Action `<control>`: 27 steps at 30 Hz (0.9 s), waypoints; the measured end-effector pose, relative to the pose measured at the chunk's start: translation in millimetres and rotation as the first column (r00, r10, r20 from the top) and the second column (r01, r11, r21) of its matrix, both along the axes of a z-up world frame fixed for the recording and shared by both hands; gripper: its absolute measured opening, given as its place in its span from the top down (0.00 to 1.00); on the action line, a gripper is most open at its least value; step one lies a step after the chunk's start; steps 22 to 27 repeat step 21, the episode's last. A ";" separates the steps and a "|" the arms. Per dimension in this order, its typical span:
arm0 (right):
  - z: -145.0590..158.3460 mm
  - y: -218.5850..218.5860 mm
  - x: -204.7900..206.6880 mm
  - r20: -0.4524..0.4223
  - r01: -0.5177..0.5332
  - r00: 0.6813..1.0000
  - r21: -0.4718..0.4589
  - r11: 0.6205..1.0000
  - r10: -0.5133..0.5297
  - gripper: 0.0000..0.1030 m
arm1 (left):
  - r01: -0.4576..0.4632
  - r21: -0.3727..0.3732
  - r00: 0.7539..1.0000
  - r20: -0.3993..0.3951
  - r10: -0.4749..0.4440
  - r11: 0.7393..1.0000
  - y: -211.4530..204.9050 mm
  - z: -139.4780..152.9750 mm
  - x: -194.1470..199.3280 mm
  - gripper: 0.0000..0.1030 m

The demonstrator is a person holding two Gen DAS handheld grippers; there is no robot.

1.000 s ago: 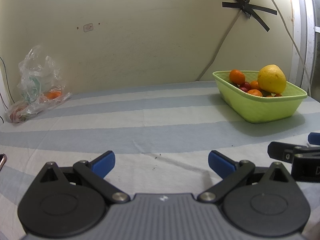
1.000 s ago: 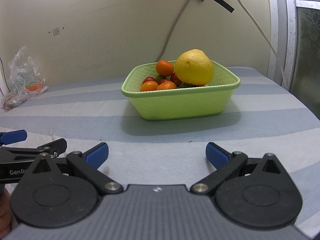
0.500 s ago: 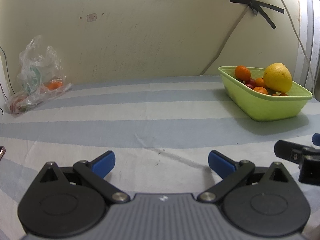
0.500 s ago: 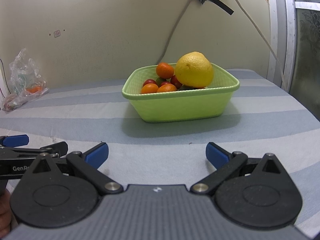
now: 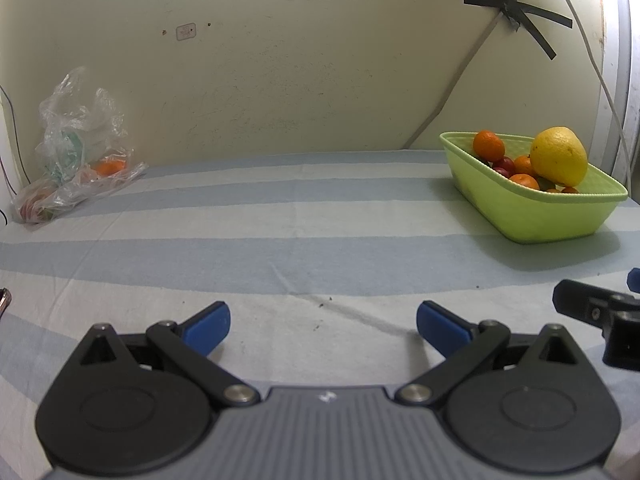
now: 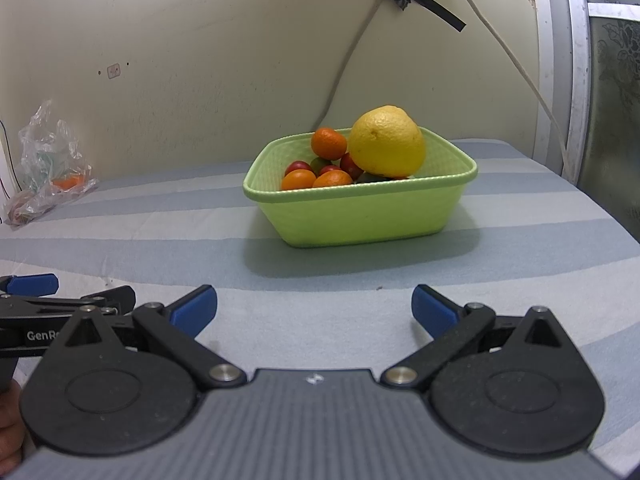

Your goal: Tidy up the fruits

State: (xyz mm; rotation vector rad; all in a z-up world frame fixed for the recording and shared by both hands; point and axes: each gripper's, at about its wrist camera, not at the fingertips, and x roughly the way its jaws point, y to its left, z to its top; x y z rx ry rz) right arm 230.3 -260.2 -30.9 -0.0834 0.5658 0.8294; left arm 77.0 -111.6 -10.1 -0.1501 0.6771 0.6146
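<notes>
At the far left of the right wrist view, a crumpled plastic bag [image 6: 48, 168] lay against the wall, with something orange inside it [image 6: 70, 181]; whether that was fruit could not be told. Lower left, the left gripper [image 6: 52, 292] reached in over the striped cloth [image 6: 160, 240], and in its own view its blue fingertips [image 5: 206, 322] stood wide apart with nothing between them.

Toward the middle of the frame sat the green basket [image 6: 360, 216], upright on the cloth, well apart from the bag. In it lay small oranges [image 6: 329, 143], a few red fruits [image 6: 298, 167] and, on top toward the right, a large yellow citrus [image 6: 386, 147] that rose clear above the rim.

At the bottom centre the right gripper [image 6: 314, 312] was likewise spread wide and empty, pointed at the basket's near wall.

The fruit was gathered in the basket, which fits a sorting done as well as one where the fruit is to be taken out and arranged. Either way, good handling here would likely mean a gentle, centred squeeze on any fruit, and care with the big citrus, since it perched on the smaller ones and could roll.
</notes>
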 end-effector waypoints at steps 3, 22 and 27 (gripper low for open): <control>0.0 -0.1 0.0 0.000 0.000 1.000 0.000 1.000 0.000 0.00 | 0.000 0.003 1.000 0.001 0.000 1.000 -0.1 0.0 -0.2 0.00; 0.1 -0.2 -0.5 0.001 0.001 1.000 0.001 1.000 -0.001 0.00 | 0.029 0.037 0.999 0.034 -0.030 0.999 -7.9 4.0 -4.9 0.00; 0.1 -0.2 -0.5 0.001 0.001 1.000 0.001 1.000 -0.001 0.00 | 0.029 0.037 0.999 0.034 -0.030 0.999 -7.9 4.0 -4.9 0.00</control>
